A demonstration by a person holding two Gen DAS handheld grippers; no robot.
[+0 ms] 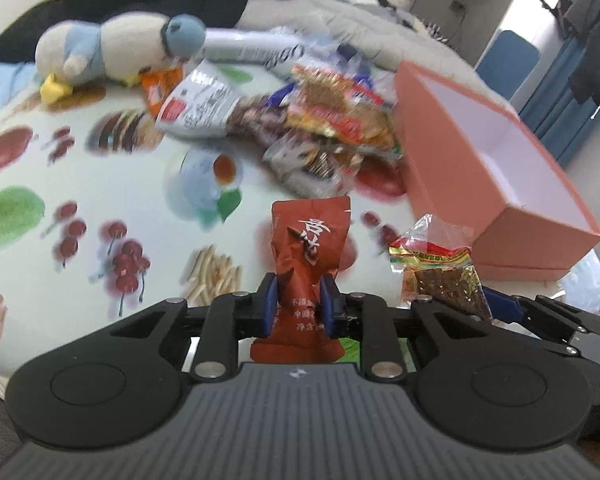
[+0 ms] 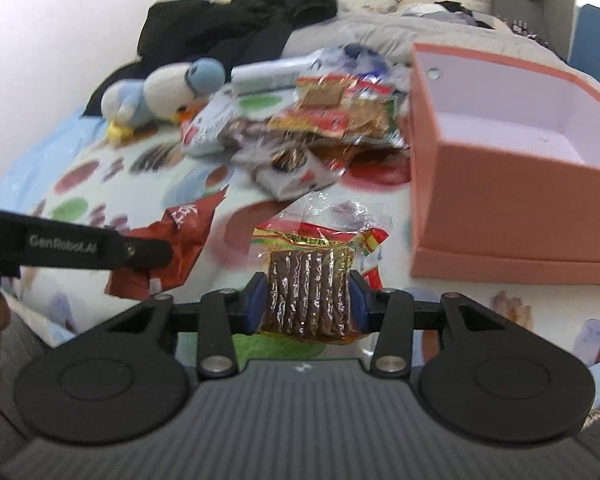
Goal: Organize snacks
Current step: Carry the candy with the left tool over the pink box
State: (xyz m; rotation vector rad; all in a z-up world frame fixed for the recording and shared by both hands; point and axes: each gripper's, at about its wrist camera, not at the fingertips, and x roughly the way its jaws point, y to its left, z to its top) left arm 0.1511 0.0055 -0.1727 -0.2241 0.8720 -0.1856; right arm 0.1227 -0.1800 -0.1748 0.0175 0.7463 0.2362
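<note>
My left gripper (image 1: 299, 303) is shut on a dark red snack packet (image 1: 310, 240) with white characters, held upright above the fruit-print cloth (image 1: 100, 184). My right gripper (image 2: 307, 302) is shut on a clear packet of brown ridged strips (image 2: 310, 288) with a red and yellow top band. That clear packet (image 1: 436, 268) also shows at the right of the left wrist view, and the red packet (image 2: 176, 240) at the left of the right wrist view behind the left gripper's black finger (image 2: 100, 246). A pile of snack packets (image 1: 320, 120) lies further back.
An open pink box (image 1: 500, 184) with a white inside stands at the right, beside the pile; in the right wrist view the pink box (image 2: 512, 216) is just right of my held packet. A blue and white plush penguin (image 1: 112, 48) lies at the back left, dark clothing (image 2: 240, 16) behind it.
</note>
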